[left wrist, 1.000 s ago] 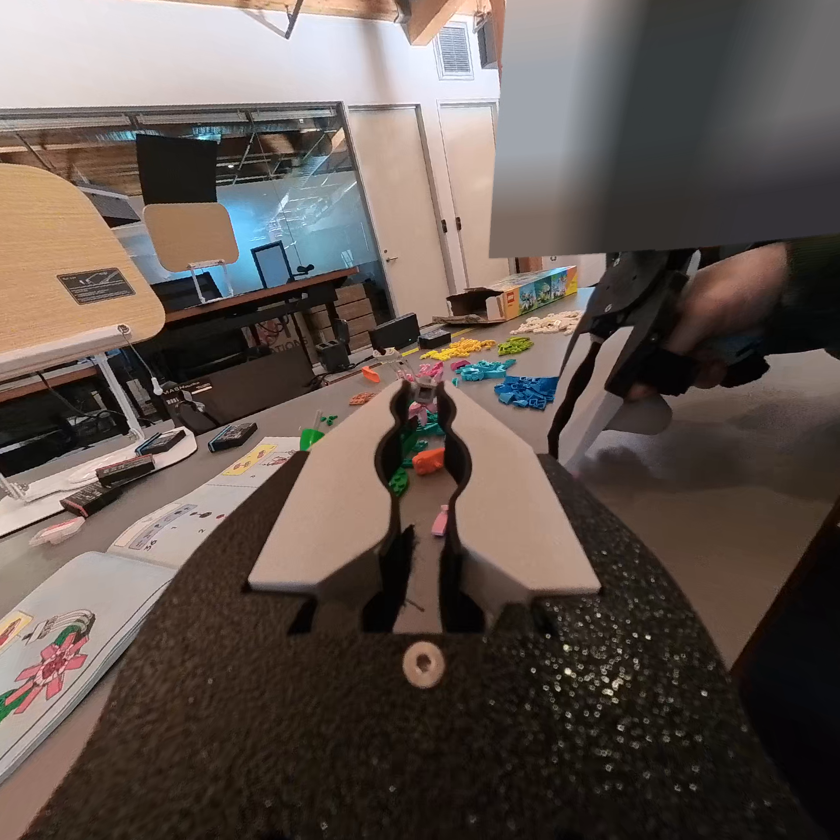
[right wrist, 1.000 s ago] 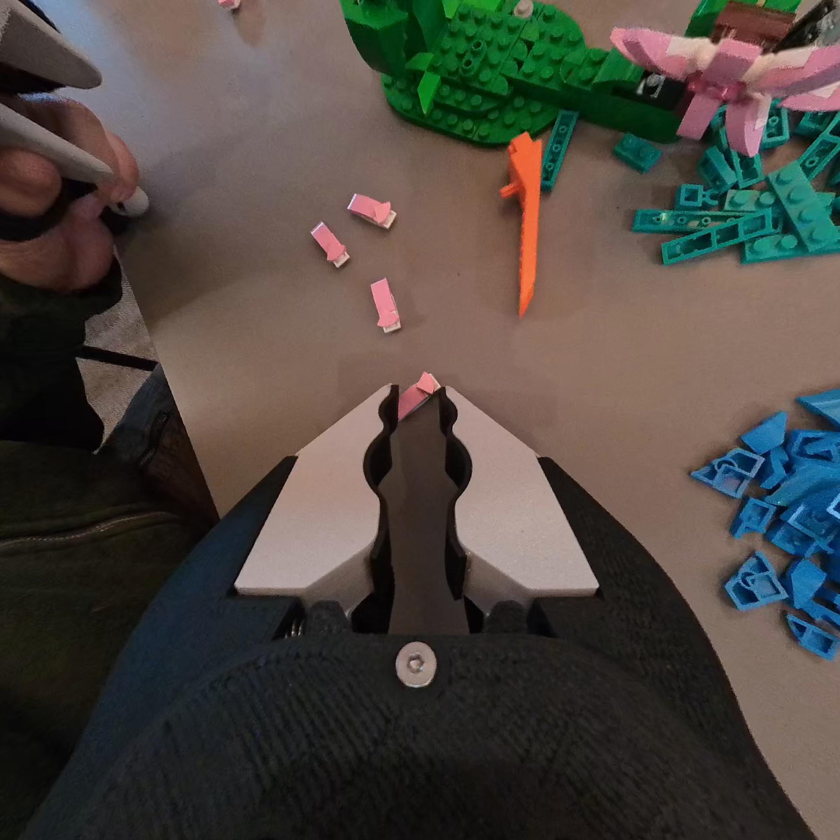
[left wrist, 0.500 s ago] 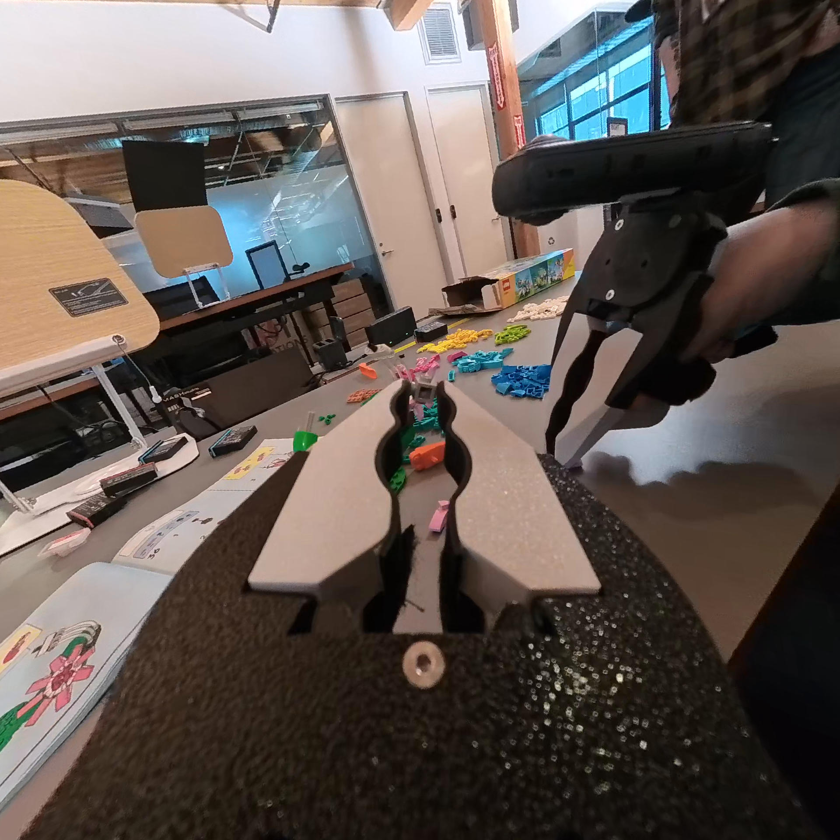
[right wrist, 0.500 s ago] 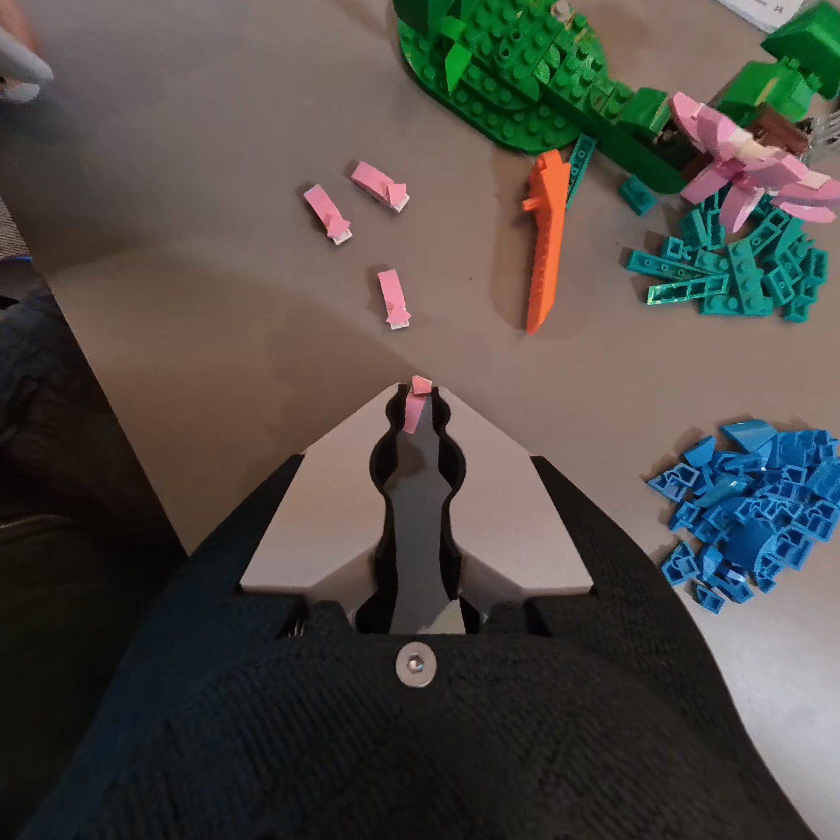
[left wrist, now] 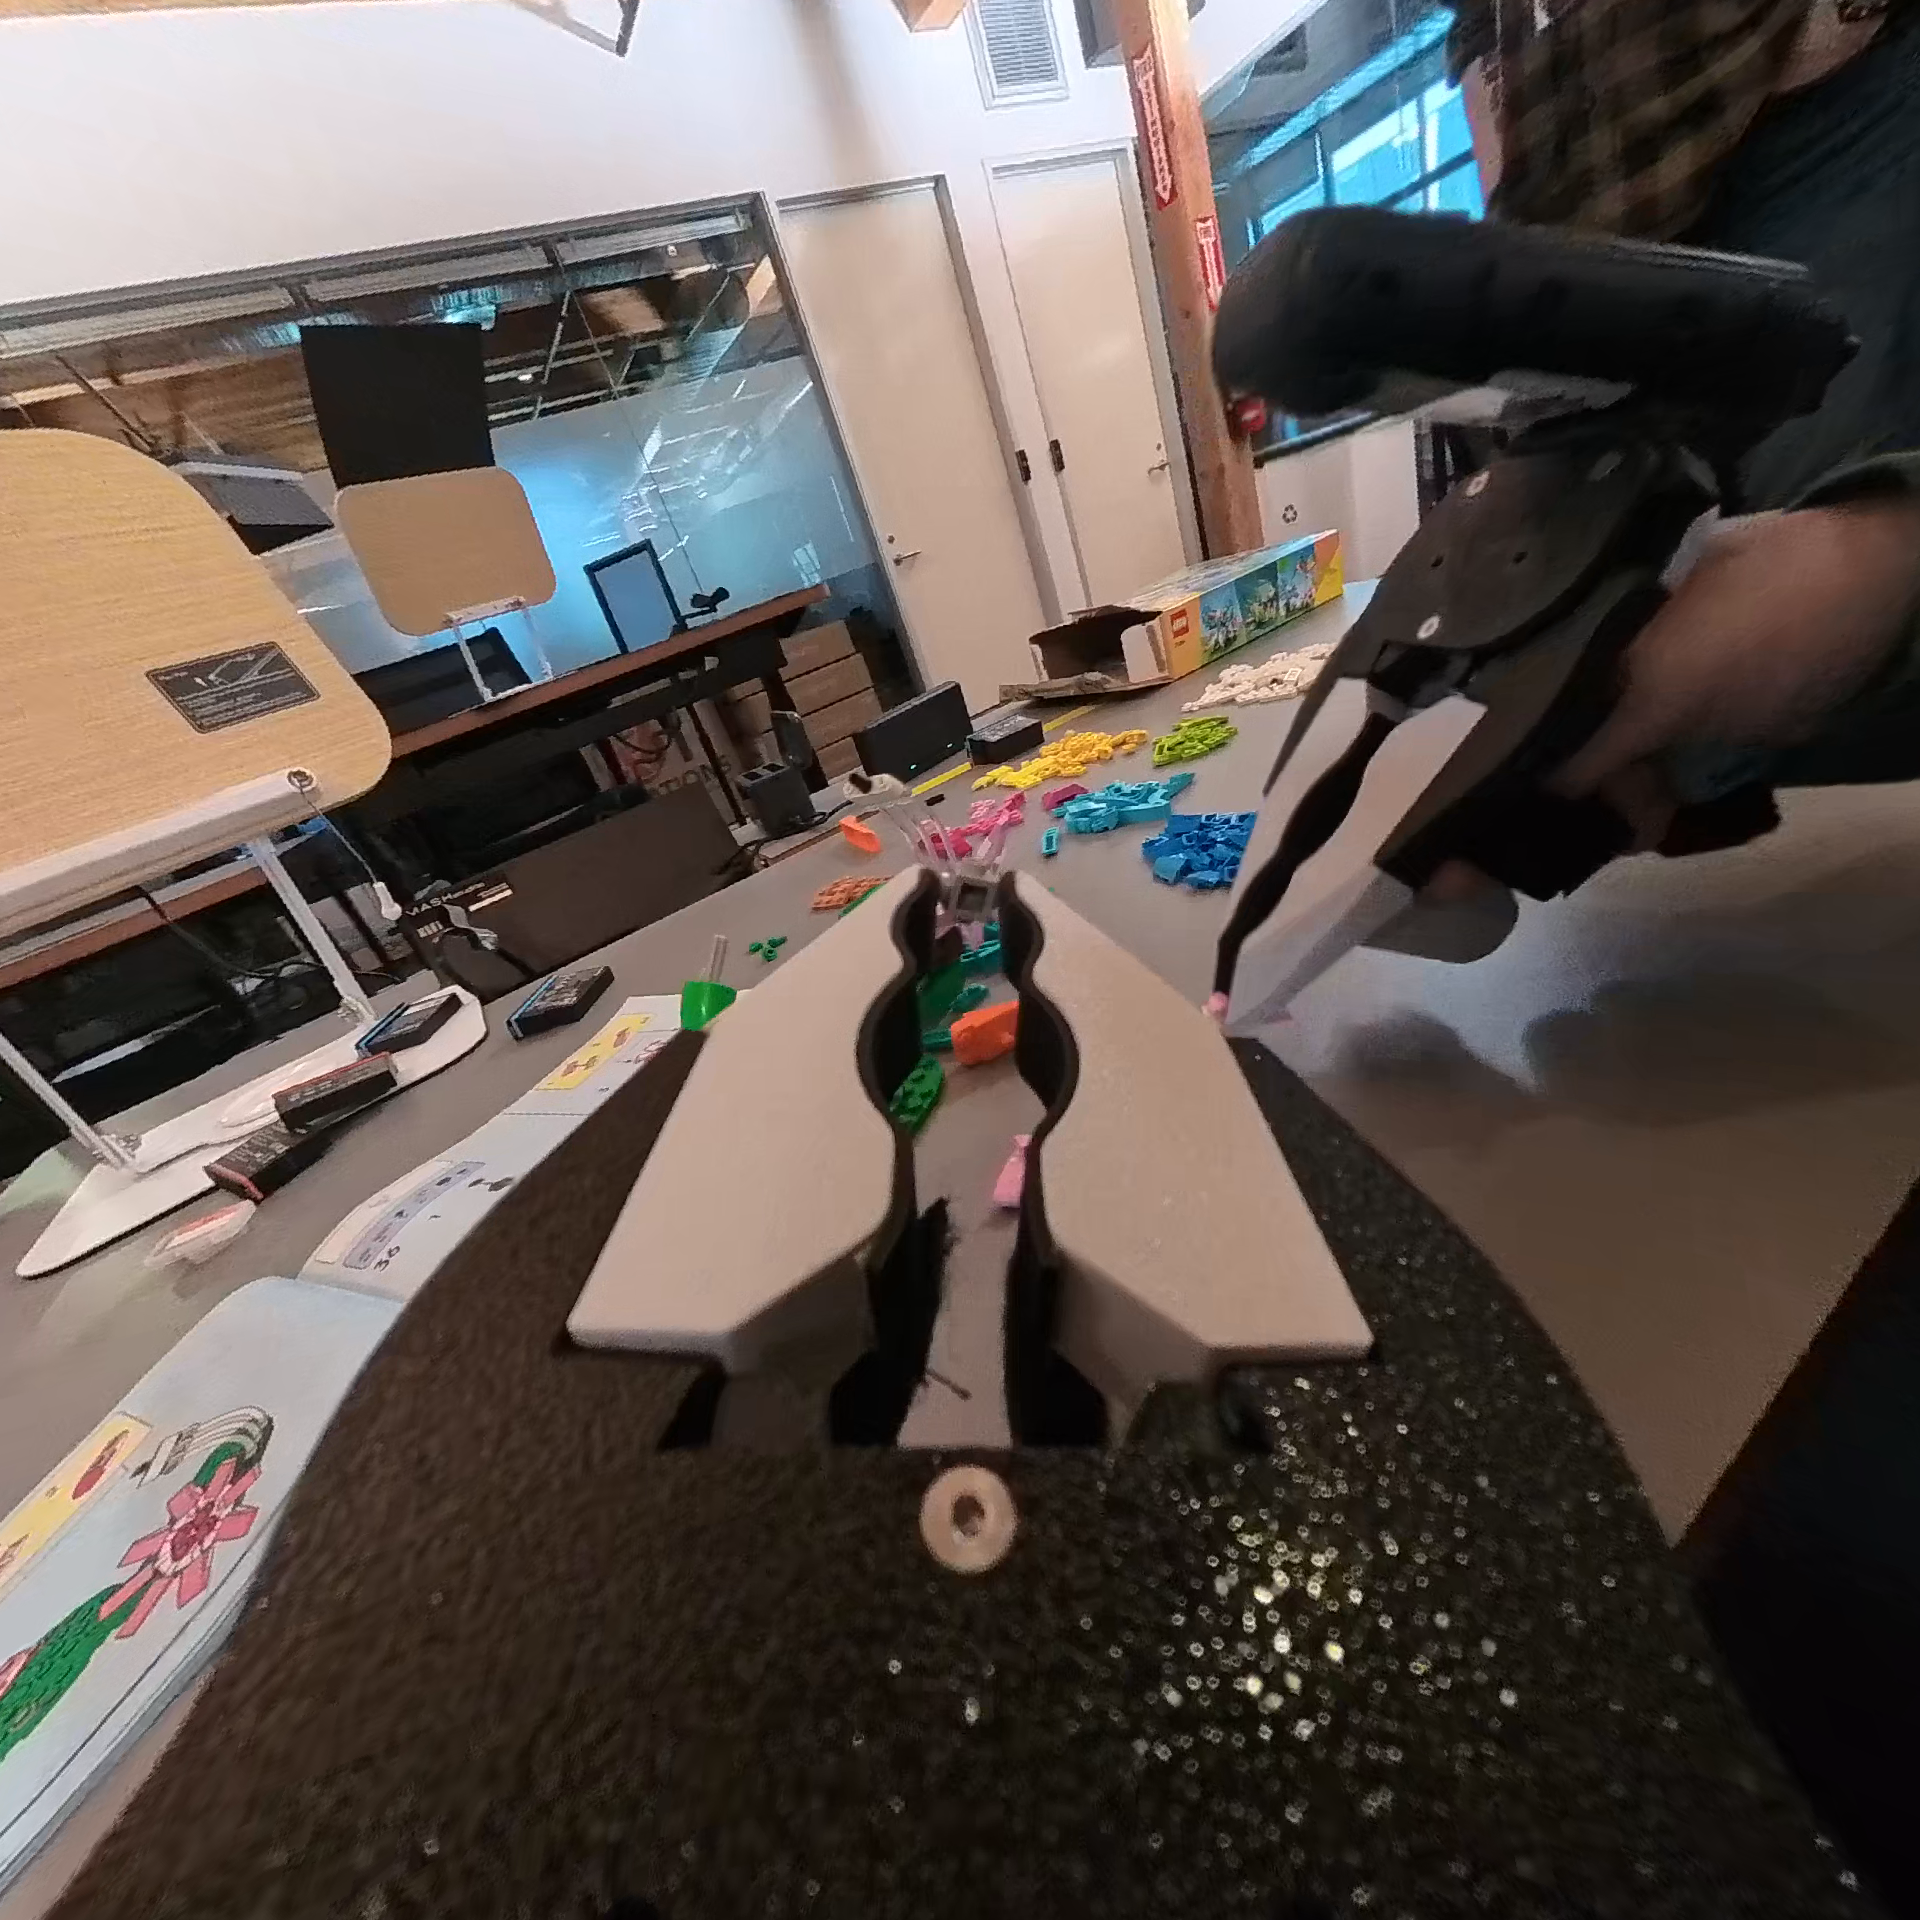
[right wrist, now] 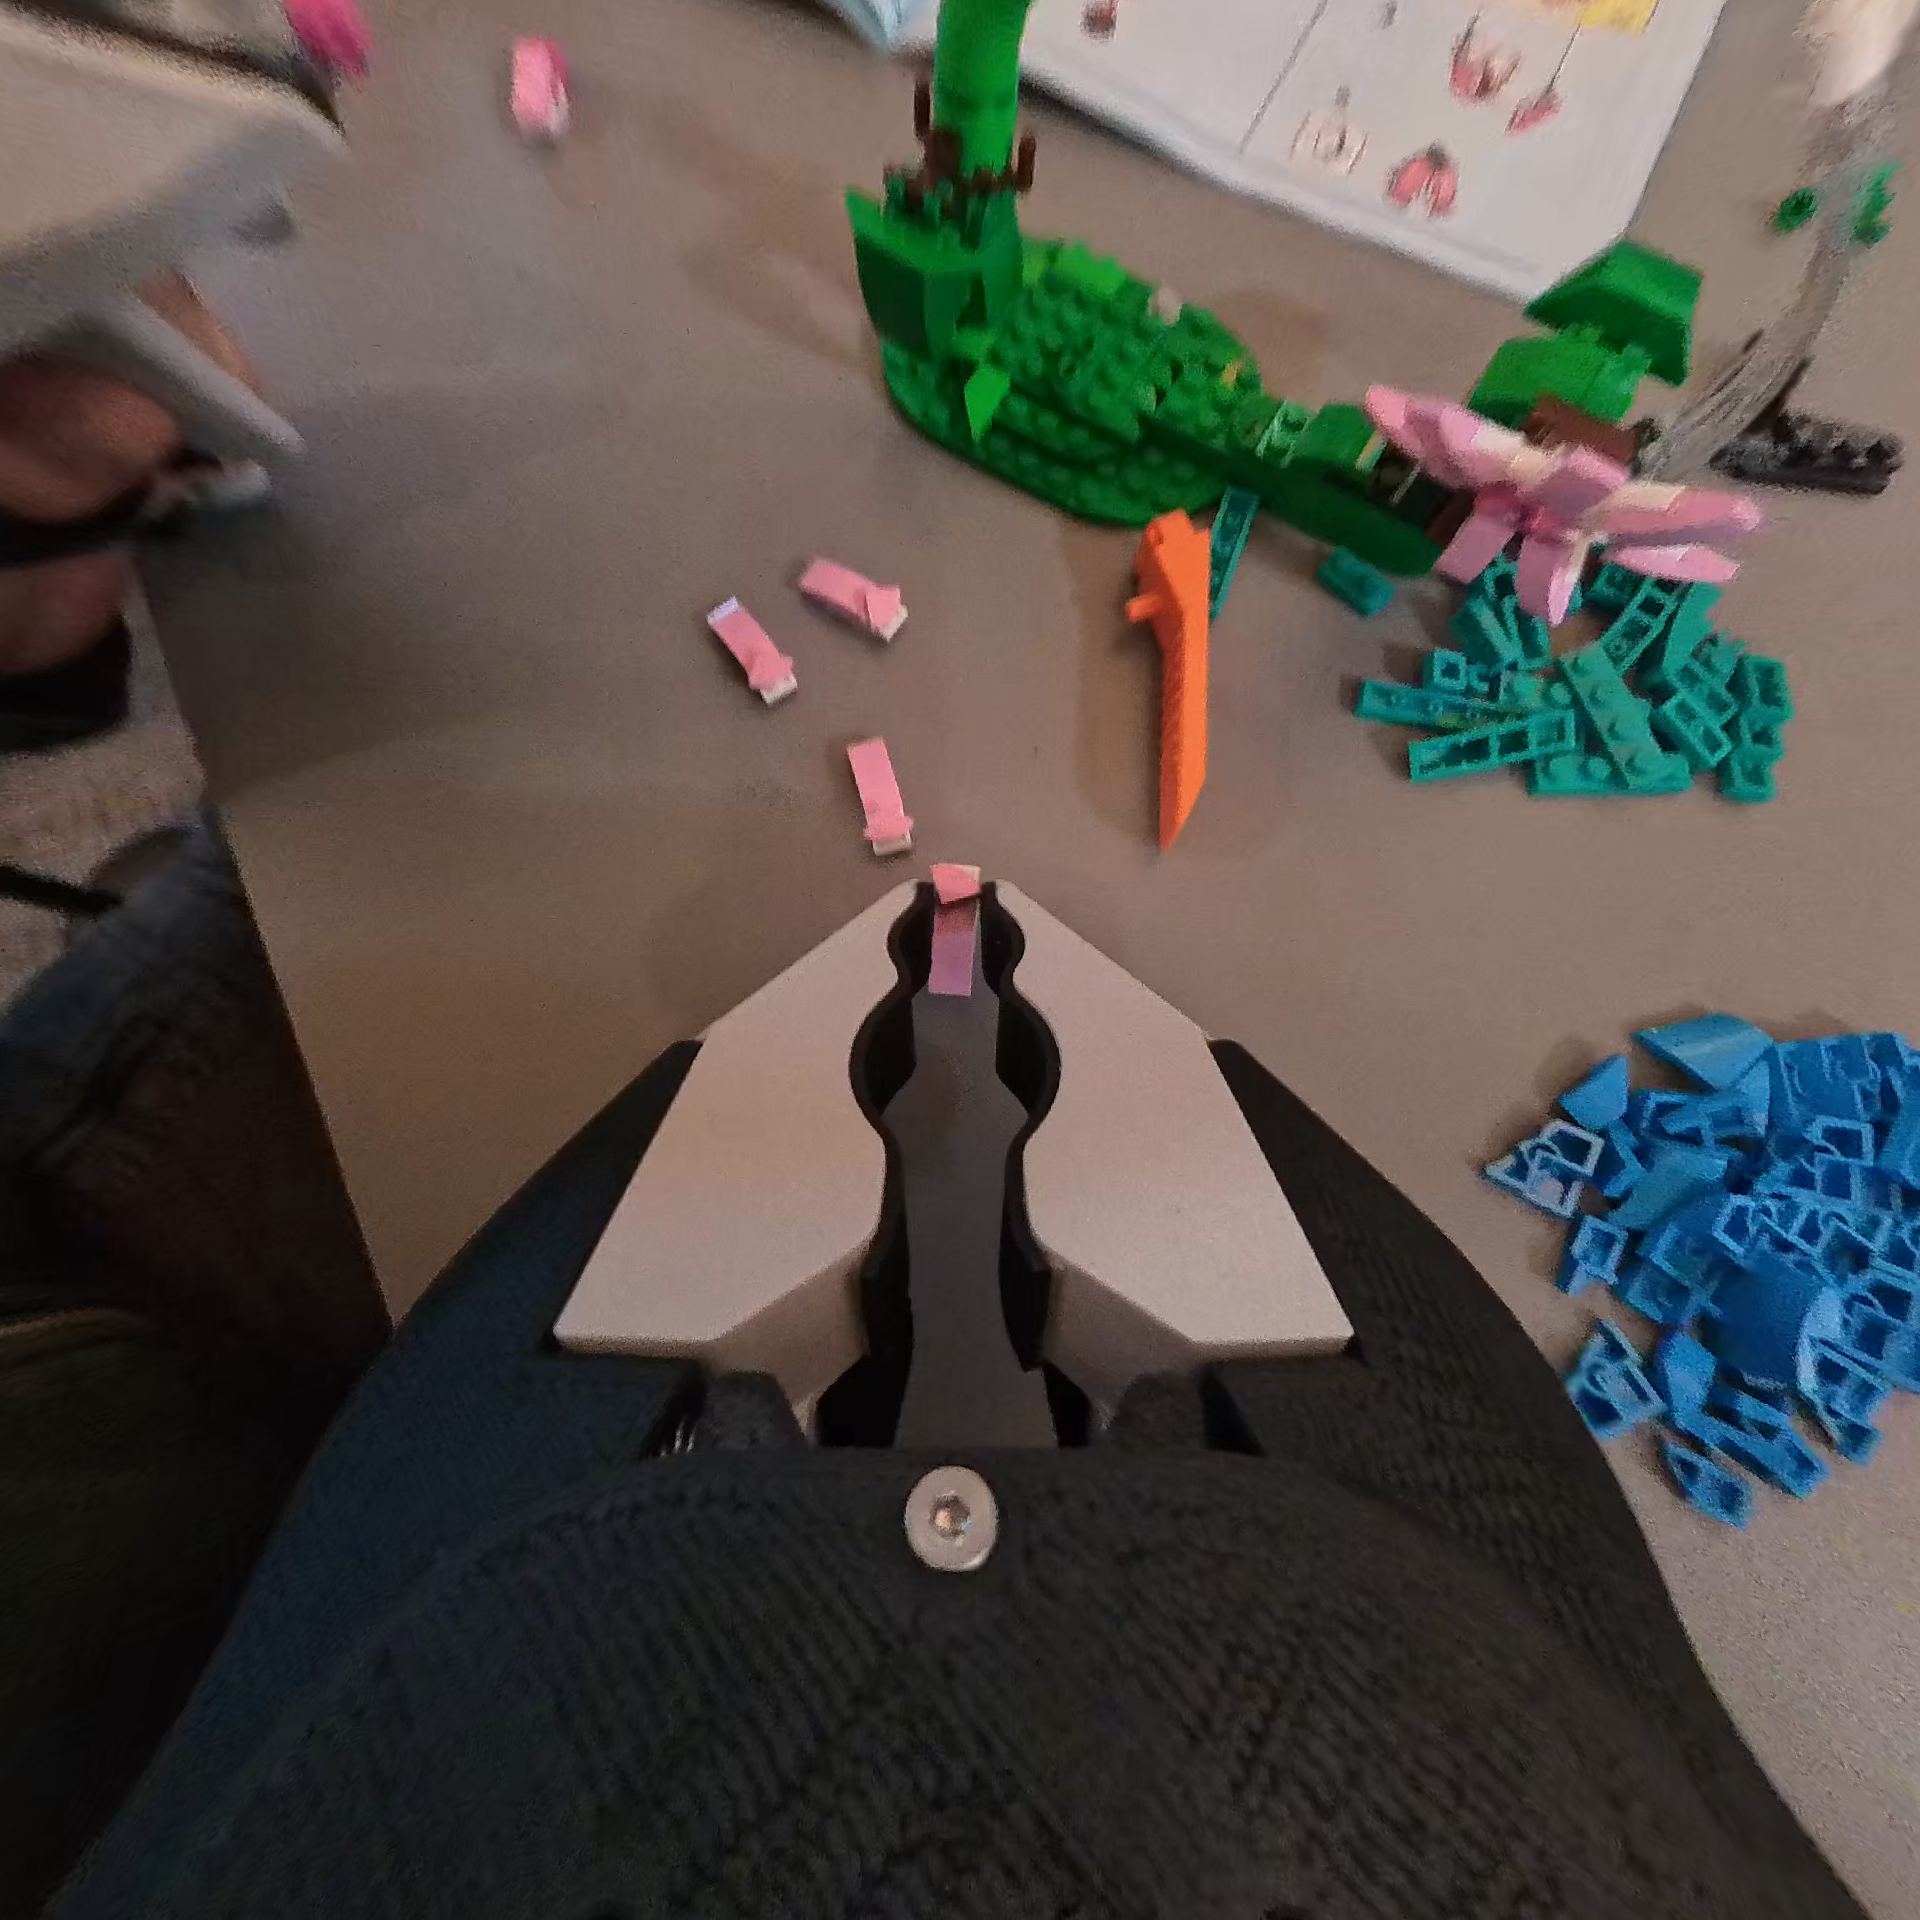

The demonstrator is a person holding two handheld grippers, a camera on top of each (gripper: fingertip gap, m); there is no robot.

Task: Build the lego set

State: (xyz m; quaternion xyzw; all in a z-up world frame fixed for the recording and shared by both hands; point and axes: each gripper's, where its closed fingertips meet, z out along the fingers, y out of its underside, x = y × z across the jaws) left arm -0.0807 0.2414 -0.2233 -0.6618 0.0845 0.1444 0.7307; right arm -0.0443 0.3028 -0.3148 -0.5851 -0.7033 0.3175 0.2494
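Note:
My right gripper [right wrist: 954, 896] is shut on a small pink petal piece [right wrist: 952, 935] and holds it above the grey table [right wrist: 520, 520]. It also shows in the left wrist view [left wrist: 1242, 1003], tips pointing down close to the table. My left gripper [left wrist: 966, 883] is shut on a small pink-and-grey piece [left wrist: 971, 902]; it is blurred at the right wrist view's top left [right wrist: 156, 260]. Three more pink petal pieces [right wrist: 878, 795] lie ahead of the right gripper. Beyond them stand a green base with a stem [right wrist: 1039, 395] and a pink flower [right wrist: 1558, 509].
An orange wedge piece [right wrist: 1179, 675] lies by the green base. Teal [right wrist: 1600, 717] and blue [right wrist: 1745, 1226] brick piles lie on the right. The instruction booklet [right wrist: 1403, 104] is at the back. The table edge and a person's leg [right wrist: 125, 1039] are on the left. A set box [left wrist: 1247, 608] sits far off.
My right gripper has lifted away from the table with the pink petal piece in it, which now points straight ahead. The left gripper has barely moved.

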